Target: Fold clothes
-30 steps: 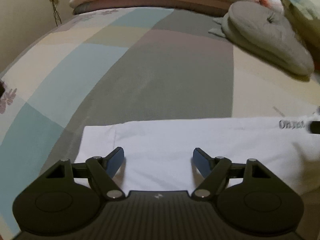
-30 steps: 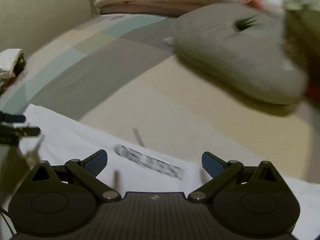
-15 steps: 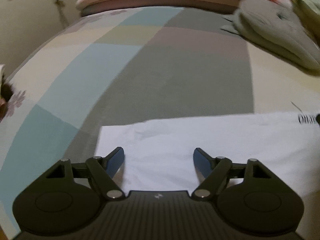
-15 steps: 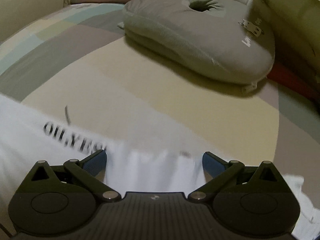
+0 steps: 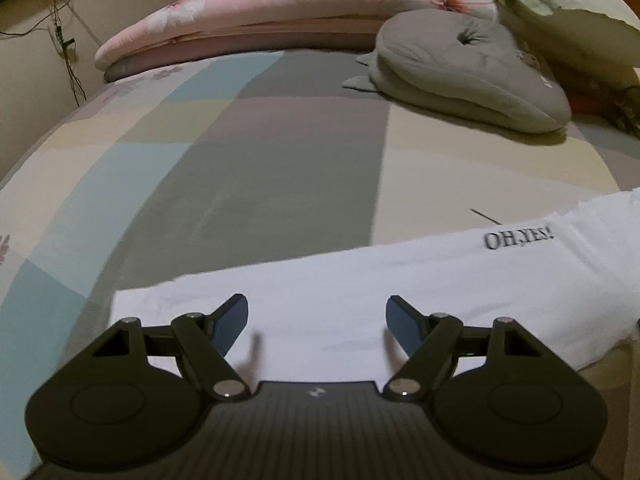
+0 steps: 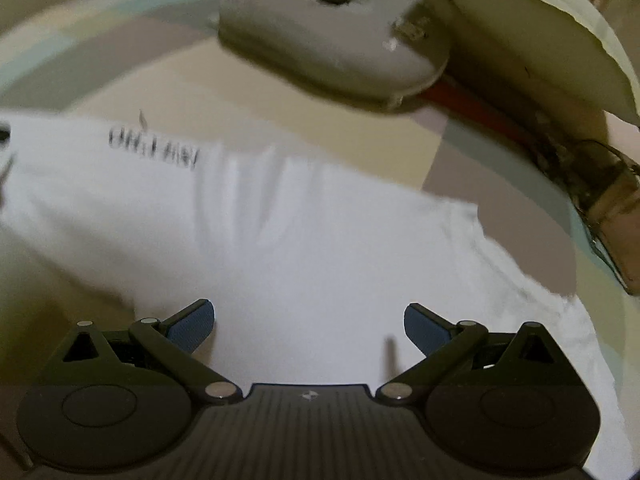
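A white garment (image 5: 360, 280) with black lettering (image 5: 518, 238) lies folded into a long strip across the bed. My left gripper (image 5: 316, 314) hovers open over the strip's left end, nothing between its blue pads. In the right wrist view the same white garment (image 6: 304, 248) spreads wider, with wrinkles and blurred lettering (image 6: 154, 148). Above its right part my right gripper (image 6: 308, 326) stands open, its pads apart with only cloth beneath them. Motion blurs the right wrist view.
The bed has a patchwork sheet (image 5: 248, 152) of grey, blue and beige. A grey cushion (image 5: 468, 72) lies at the back right, a long pink bolster (image 5: 280, 16) behind it, a pale pillow (image 6: 532, 40) to the right. A wall with cables (image 5: 60, 44) stands left.
The left view has shifted so the garment's left edge sits further right and the lettering shows fully. The right gripper swung right along the garment, past the lettering, and sank closer to the cloth.
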Demonstrator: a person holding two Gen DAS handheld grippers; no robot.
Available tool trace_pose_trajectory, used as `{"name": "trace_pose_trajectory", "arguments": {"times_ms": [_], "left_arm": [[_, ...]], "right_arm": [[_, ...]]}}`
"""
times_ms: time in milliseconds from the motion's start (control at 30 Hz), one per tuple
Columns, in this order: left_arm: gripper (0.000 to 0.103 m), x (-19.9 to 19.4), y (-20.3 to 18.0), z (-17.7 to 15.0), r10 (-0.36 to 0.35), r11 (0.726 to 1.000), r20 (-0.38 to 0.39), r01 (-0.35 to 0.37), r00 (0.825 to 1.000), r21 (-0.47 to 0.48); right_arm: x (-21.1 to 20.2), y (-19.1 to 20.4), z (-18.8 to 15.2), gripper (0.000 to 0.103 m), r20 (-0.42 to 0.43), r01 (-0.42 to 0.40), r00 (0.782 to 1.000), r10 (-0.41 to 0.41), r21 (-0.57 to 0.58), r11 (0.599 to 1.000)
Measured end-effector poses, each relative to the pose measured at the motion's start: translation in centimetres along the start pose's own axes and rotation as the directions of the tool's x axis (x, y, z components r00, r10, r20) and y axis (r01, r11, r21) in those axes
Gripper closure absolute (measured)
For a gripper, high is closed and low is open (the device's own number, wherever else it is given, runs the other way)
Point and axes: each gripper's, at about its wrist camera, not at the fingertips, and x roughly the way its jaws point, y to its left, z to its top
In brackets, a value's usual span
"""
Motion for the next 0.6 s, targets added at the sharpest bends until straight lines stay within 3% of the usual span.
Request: {"name": "trace_pose_trajectory", "arguments": {"times_ms": [67, 200, 267, 333, 400, 500, 600], "left_arm": [[0.026, -0.2, -0.7, -0.1, -0.006, 1.000, -0.012, 0.006, 1.000, 0.005], [0.026, -1.4, -2.1, -0.3, -0.016, 0.999, -0.031, 0.018, 0.999, 0.047], [0.026, -1.9, -3.0, -0.1, -0.033, 0.998, -0.040, 0.035, 0.999, 0.056], [0.026, -2.2, -4.4, 0.3, -0.042, 0.995, -0.021, 0.044, 0.999, 0.089], [0.025, -2.2, -6.0, 0.7, -0.044, 0.992, 0.004, 0.043, 0.999, 0.120], [0.025, -0.8, -7.4, 0.4, -0.066, 0.992, 0.014, 0.064, 0.998, 0.113], [0.027, 0.3, -7.4, -1.0, -0.041, 0.998, -0.031, 0.042, 0.999, 0.047]], "right_arm": [[-0.2, 1.9, -0.5, 0.000, 0.022, 0.047, 0.999, -0.047, 0.012, 0.999], [-1.4, 5.1, -0.6, 0.000, 0.043, 0.015, 0.999, -0.014, -0.014, 1.000], [-1.7, 4.9, -0.4, 0.000, -0.003, -0.148, 0.989, 0.148, -0.027, 0.989], [-3.2, 3.8, -0.9, 0.000, 0.038, -0.217, 0.975, 0.219, -0.040, 0.975], [-4.4, 2.2, -1.7, 0.000, 0.064, -0.195, 0.978, 0.199, -0.057, 0.979], [-4.7, -0.9, -3.1, 0.000, 0.035, -0.144, 0.989, 0.144, -0.028, 0.989], [-4.5, -4.3, -4.6, 0.000, -0.007, -0.089, 0.996, 0.089, 0.022, 0.996]]}}
